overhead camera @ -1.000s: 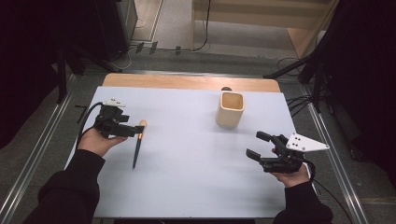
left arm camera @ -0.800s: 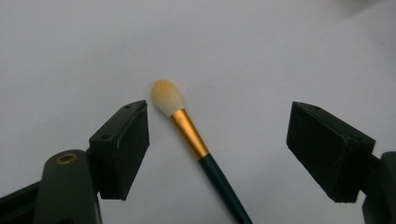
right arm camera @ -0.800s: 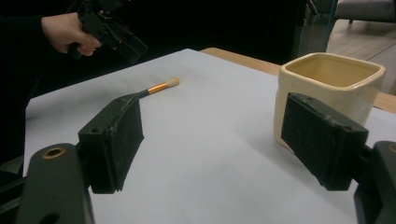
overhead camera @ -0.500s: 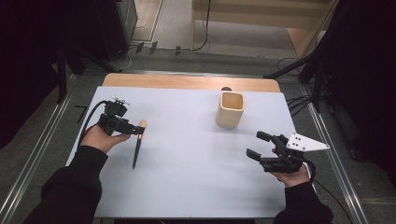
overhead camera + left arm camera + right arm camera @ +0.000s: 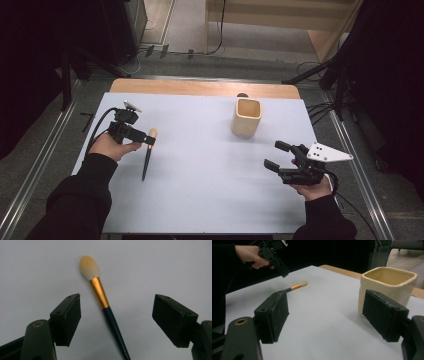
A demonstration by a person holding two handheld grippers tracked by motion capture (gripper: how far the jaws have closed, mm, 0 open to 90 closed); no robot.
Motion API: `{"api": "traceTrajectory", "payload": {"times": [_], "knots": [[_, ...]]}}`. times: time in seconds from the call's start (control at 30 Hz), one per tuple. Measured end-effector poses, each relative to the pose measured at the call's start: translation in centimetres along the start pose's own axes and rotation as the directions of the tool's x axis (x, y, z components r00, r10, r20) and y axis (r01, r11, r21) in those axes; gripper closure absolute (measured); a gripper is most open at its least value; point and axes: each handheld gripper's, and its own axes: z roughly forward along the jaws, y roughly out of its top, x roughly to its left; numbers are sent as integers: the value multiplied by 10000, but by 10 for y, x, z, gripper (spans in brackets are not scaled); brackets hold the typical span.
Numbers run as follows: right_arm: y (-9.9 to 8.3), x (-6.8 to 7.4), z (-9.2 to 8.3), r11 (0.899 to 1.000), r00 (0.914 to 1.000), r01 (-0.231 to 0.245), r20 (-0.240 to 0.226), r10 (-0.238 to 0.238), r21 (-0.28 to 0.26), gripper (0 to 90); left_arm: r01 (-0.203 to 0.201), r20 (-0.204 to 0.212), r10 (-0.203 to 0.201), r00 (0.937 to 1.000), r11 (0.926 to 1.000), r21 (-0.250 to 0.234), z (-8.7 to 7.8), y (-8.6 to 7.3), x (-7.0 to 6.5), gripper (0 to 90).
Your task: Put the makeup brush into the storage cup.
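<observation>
On the left half of the table [image 5: 200,200] in the high view, the left gripper [image 5: 149,140] hangs over a makeup brush [image 5: 147,159] that lies flat on the pale sheet, its cream bristle head pointing to the far side and its dark handle running toward the near edge. The gripper sits above the gold ferrule, just below the bristles. At the right, near the near edge, the right gripper [image 5: 277,156] is held level with its 2 jaws spread and nothing between them. A cream square cup [image 5: 246,118] stands upright toward the far right, well apart from the brush.

In the left gripper view, the left gripper [image 5: 117,320] looks straight down on the brush [image 5: 100,293]. The 2 jaws stand wide apart on either side of the shaft, and neither pad touches it. They have just been closing slightly, with the brush between them but not gripped. The brush lies slightly slanted, bristles at the far end.

In the right gripper view, the right gripper [image 5: 324,317] has its jaws spread over bare sheet, pinching nothing. The cup [image 5: 387,282] stands just beyond the right jaw. Farther off to the left, the brush [image 5: 297,286] lies on the sheet under the left gripper [image 5: 283,271], held in a hand [image 5: 252,256].
</observation>
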Motion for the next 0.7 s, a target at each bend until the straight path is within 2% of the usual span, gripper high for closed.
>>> {"api": "traceTrajectory", "payload": {"times": [0.2, 0.47, 0.7], "knots": [[0, 0, 0, 10000, 10000, -8, 0, 8, 18, 224, 154, -238, -147, 9996, 9995, 282, 5, 1, 0, 242], [0, 0, 0, 10000, 10000, -3, 17, 3, 10, 224, 49, -295, -34, 9996, 9987, 502, 11, 3, -4, 258], [0, 0, 0, 10000, 10000, 60, 0, -60, 72, 225, 152, -391, -126, 9992, 9976, 674, 20, 3, -5, 273]]}}
